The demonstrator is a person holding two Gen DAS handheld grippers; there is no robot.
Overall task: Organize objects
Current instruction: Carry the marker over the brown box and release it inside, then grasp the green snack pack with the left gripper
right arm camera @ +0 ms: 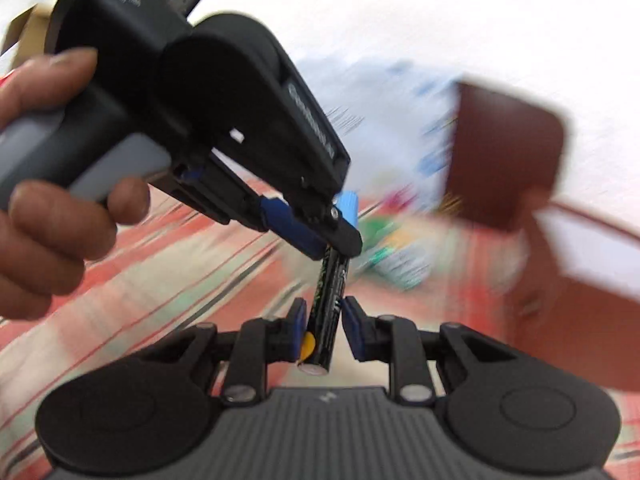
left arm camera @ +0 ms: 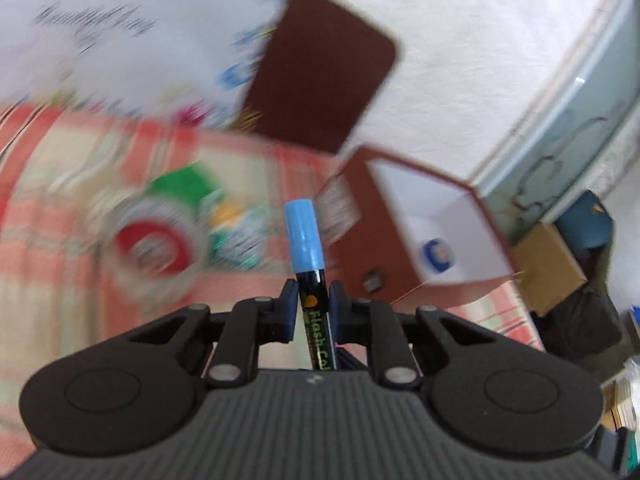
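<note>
My left gripper [left arm camera: 313, 294] is shut on a black marker with a light blue cap [left arm camera: 304, 240]. It holds the marker in the air above the striped cloth. In the right wrist view the left gripper [right arm camera: 326, 236] shows with the same marker [right arm camera: 330, 304] hanging down from it. The marker's lower end sits between the pads of my right gripper [right arm camera: 323, 320]. The right jaws stand slightly apart and a small gap shows beside the marker on the right. A brown box [left arm camera: 404, 220] with a white inside and raised lid [left arm camera: 320, 68] stands to the right.
A red, white and green tape roll [left arm camera: 154, 242] and blurred packets [left arm camera: 236, 224] lie on the pink striped cloth [left arm camera: 60, 280]. A small blue-and-white item [left arm camera: 436, 256] lies in the box. A cardboard carton [left arm camera: 548, 268] sits beyond the cloth's right edge. A white wall is behind.
</note>
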